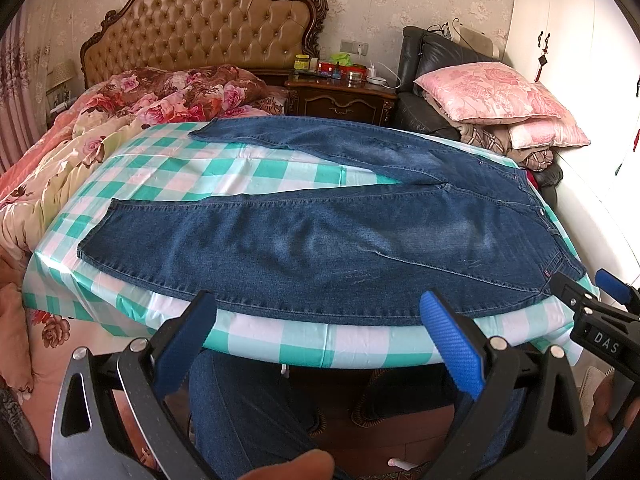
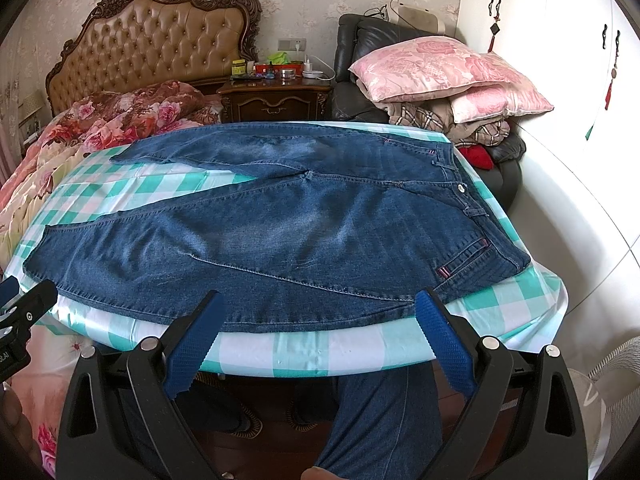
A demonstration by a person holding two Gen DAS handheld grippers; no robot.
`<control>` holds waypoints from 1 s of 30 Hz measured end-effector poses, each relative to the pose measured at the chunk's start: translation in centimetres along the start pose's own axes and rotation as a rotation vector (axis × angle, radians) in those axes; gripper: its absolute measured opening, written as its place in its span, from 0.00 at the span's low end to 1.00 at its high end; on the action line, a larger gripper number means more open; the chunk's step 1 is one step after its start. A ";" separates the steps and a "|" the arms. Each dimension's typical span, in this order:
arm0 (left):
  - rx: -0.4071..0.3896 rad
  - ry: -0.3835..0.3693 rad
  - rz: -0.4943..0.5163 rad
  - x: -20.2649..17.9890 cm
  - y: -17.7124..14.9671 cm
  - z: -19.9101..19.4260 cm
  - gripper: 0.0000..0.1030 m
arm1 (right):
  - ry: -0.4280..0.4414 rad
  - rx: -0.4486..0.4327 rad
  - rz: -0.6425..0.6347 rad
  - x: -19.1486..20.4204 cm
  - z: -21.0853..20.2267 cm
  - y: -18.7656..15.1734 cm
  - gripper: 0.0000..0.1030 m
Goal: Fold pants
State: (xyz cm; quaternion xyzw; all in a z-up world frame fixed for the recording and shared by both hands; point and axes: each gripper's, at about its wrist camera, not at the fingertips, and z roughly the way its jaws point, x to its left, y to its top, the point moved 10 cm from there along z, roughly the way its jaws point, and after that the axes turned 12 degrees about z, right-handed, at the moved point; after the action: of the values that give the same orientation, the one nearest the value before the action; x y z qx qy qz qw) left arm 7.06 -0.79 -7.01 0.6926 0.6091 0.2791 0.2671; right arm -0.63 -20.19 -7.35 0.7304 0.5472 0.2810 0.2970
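Blue denim pants [image 1: 320, 240] [image 2: 280, 232] lie flat on a table with a green and white checked cloth [image 1: 224, 168] [image 2: 132, 188]. The waist points right and the two legs spread apart toward the left. My left gripper [image 1: 320, 310] hovers open at the near table edge, by the near leg. My right gripper [image 2: 320, 310] is open too, at the near edge by the hip and pocket. Nothing is between either pair of blue pads. In the left wrist view the right gripper [image 1: 584, 280] shows at the far right, near the waistband corner.
A bed with floral quilts [image 1: 100, 128] and a tufted headboard [image 1: 200, 28] stands behind the table on the left. A nightstand [image 1: 340, 96] with small items and a dark chair piled with pink pillows [image 1: 500, 96] stand behind. A white wardrobe [image 2: 560, 60] is on the right. A person's legs [image 2: 380, 420] stand below the table edge.
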 end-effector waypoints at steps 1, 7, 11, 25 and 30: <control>0.000 0.000 0.000 0.0 0.0 0.0 0.99 | 0.000 0.000 0.000 0.0 0.0 0.0 0.89; 0.000 0.000 -0.001 0.0 0.0 0.0 0.99 | 0.000 0.000 0.000 0.0 0.0 0.0 0.89; 0.001 0.000 -0.001 0.0 0.0 0.0 0.99 | 0.000 0.000 0.000 0.0 0.0 -0.1 0.89; 0.001 0.000 -0.001 0.1 0.0 0.0 0.99 | -0.002 -0.001 -0.003 0.1 0.0 -0.2 0.89; 0.000 -0.001 -0.002 0.1 0.0 0.1 0.99 | -0.009 -0.002 -0.008 0.0 0.1 -0.1 0.89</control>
State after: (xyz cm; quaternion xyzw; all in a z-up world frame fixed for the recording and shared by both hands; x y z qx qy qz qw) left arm 7.11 -0.73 -7.04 0.6921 0.6098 0.2783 0.2677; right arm -0.63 -20.18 -7.54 0.7290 0.5485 0.2772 0.3015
